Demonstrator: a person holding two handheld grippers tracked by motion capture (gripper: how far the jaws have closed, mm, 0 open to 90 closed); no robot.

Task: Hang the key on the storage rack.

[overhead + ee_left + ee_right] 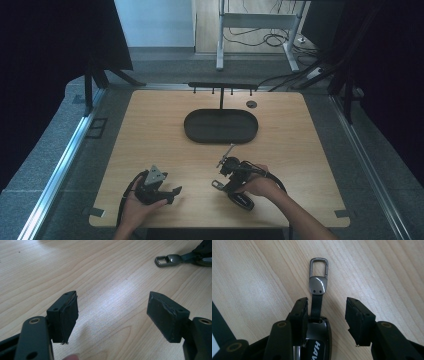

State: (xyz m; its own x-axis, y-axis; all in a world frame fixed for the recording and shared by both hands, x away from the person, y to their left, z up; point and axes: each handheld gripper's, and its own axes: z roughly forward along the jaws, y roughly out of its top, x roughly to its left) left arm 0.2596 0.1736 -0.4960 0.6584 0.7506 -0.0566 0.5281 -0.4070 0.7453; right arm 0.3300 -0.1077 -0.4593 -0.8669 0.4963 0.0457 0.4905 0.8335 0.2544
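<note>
A black car key fob [318,340] with white lettering lies flat on the wooden table [150,130]. Its short strap ends in a grey metal clasp [319,272] that points away from me. My right gripper [327,307] stands open over the fob; the fob lies beside the left jaw, and the right jaw is well apart from it. In the high view the fob [241,200] and clasp [217,184] lie near the front edge under my right gripper [227,181]. My left gripper [112,302] is open over bare wood, also seen at the front left [170,194].
A black oval tray [221,126] sits at the middle of the table. Behind it stands a thin black rack with hooks [222,87]. The clasp [166,260] lies beyond my left gripper, toward the upper right of its view. A small round grommet [251,104] is near the back edge.
</note>
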